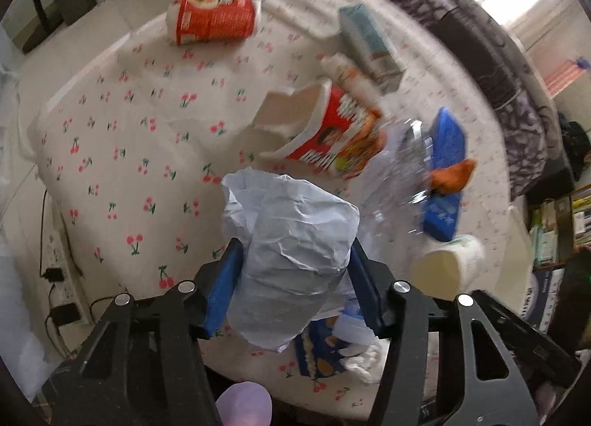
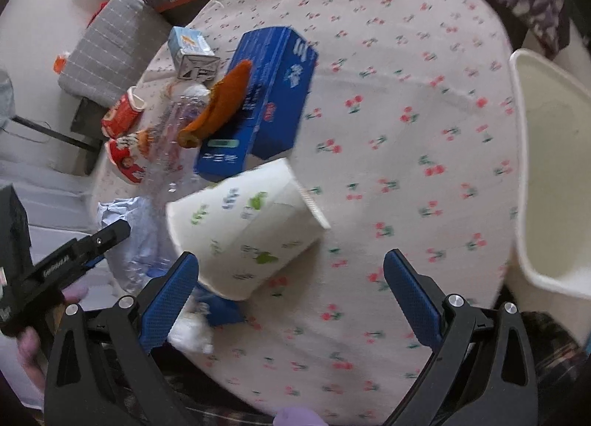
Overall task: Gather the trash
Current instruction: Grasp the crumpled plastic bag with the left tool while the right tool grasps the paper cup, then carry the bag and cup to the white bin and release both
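Note:
My left gripper (image 1: 293, 263) is shut on a crumpled pale blue paper (image 1: 291, 237) and holds it above the cherry-print table (image 1: 122, 175). My right gripper (image 2: 291, 267) is open, with a white paper cup (image 2: 243, 226) lying on its side just ahead of its left finger. Other trash lies on the table: a red cup (image 1: 214, 18), a red carton (image 1: 332, 130), a grey-blue carton (image 1: 369, 45), a clear plastic bottle (image 2: 173, 138), a blue box (image 2: 262, 101) with orange peel (image 2: 221, 101) on it, and a blue wrapper (image 1: 321, 352).
A white bin (image 2: 546, 175) stands at the table's right edge in the right wrist view. A grey cushioned chair (image 2: 110, 42) and a patterned bed cover (image 1: 480, 57) lie beyond the table. A power strip with cables (image 1: 59, 278) lies on the floor at left.

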Available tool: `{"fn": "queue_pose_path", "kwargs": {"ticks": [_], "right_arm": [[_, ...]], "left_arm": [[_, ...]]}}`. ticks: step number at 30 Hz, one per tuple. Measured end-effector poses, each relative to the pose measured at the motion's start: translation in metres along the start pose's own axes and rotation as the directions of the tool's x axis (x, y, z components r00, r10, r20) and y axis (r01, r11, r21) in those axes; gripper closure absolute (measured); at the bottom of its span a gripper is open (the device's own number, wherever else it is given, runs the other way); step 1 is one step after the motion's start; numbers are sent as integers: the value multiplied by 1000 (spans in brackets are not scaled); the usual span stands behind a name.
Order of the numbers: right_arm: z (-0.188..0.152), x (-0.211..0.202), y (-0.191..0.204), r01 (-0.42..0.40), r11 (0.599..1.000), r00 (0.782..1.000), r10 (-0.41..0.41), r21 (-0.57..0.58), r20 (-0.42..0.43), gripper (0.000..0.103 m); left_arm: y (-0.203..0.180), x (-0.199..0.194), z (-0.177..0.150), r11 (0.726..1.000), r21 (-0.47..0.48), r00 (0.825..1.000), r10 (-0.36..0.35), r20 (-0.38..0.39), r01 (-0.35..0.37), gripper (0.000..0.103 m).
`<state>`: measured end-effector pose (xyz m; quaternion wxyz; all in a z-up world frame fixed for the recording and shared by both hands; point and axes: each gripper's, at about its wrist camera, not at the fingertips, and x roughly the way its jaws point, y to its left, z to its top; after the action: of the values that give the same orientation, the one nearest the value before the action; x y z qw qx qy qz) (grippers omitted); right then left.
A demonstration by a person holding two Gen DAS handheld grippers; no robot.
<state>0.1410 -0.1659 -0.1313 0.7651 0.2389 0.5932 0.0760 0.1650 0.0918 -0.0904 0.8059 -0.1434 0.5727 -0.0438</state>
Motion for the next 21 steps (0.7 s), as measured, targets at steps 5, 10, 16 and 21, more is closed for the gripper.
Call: {"fn": "queue_pose_path", "kwargs": {"ticks": [5,10,16,21], "right_arm": [[6,11,0,-57,987,998,58,147,-1,6],[13,29,-3,-126,948,991,136,294,-14,6],[16,39,5,-124,954,992,129,274,1,14],[18,34,11,-113,972,993,106,205,42,37]], "left_arm": [[-7,-21,4,1000,19,993,1,119,-3,50],[-8,-29,7,999,38,985,14,174,-21,49],[-1,-24,2,999,38,986,32,164,-39,49],[2,-31,0,998,37,980,33,195,-41,49]]}}
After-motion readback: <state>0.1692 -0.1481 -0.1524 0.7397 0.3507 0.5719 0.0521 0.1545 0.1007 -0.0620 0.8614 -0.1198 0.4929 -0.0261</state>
